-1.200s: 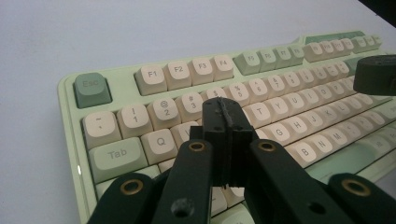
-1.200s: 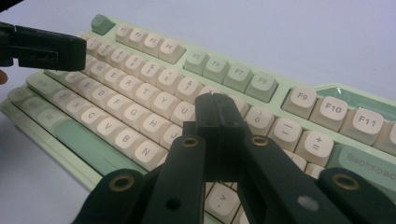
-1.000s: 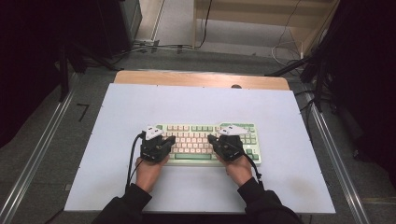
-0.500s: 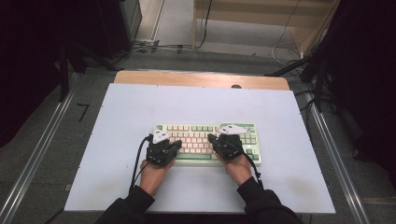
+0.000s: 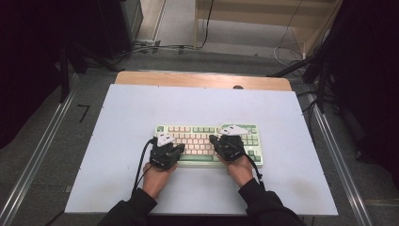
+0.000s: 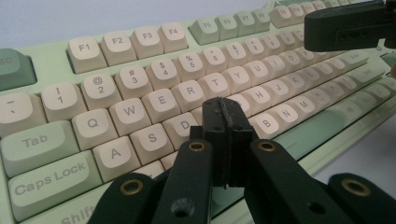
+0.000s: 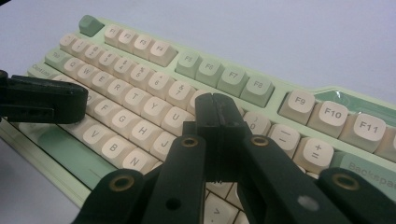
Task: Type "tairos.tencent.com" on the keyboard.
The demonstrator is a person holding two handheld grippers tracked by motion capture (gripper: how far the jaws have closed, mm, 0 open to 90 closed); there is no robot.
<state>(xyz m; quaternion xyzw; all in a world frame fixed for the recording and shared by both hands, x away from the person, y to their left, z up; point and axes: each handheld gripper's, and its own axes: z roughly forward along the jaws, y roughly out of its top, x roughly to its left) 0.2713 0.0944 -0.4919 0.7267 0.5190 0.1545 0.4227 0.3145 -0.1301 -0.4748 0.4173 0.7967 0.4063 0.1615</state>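
With both pairs of jaws pressed together over the keyboard [image 5: 207,136], the left gripper [image 6: 223,122] near D and the right gripper [image 7: 215,122] near U could strike neighbouring keys.

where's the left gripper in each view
High view: left gripper at lower centre-left, over the left end of the keyboard.
Left gripper view: its own shut jaws rise at bottom centre, over the keys near D.
Right gripper view: a black bar at the left edge.
Shared landmark: the green space bar.
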